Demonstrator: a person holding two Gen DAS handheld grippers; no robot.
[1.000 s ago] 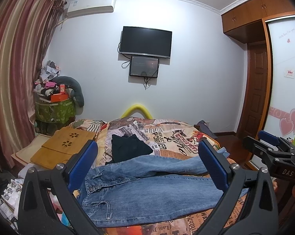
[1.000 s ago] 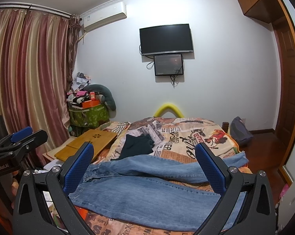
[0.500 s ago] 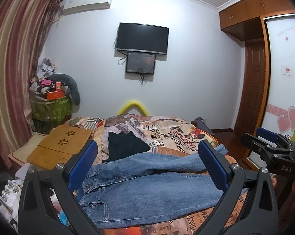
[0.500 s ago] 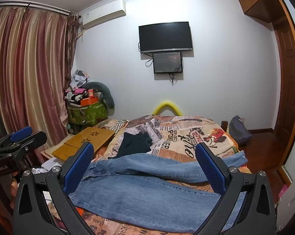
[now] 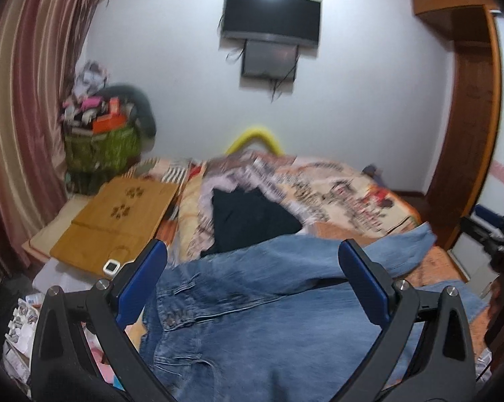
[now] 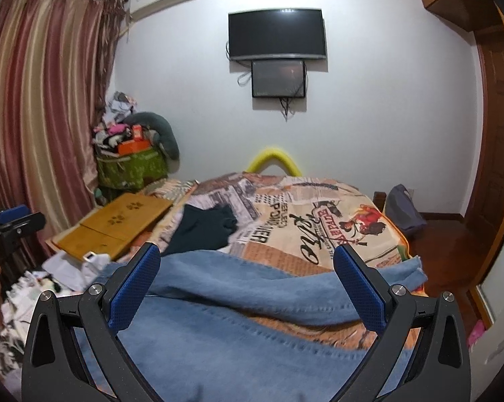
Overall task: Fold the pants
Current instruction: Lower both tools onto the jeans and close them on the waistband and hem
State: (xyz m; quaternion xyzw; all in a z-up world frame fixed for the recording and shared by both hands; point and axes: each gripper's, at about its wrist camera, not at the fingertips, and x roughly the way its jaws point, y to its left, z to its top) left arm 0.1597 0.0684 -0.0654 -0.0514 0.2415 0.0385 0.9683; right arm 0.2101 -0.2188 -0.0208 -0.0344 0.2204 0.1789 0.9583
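Bed [image 6: 335,227] holds jeans [image 5: 268,318]; left claw [image 5: 252,281], right claw [image 6: 246,283] spread wide, empty.

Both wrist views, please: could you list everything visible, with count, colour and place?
jeans: one, blue, spread across the near bed
dark garment: one, black, on the bedspread beyond the jeans
bedspread: one, printed orange and cream, covering the bed
wooden board: one, tan, left of the bed
television: one, black, on the far wall
small screen: one, dark, under the television
curtain: one, striped red and gold, left
left hand-held gripper: one, black with blue pads, open over the waistband
right hand-held gripper: one, same colours, open over the legs
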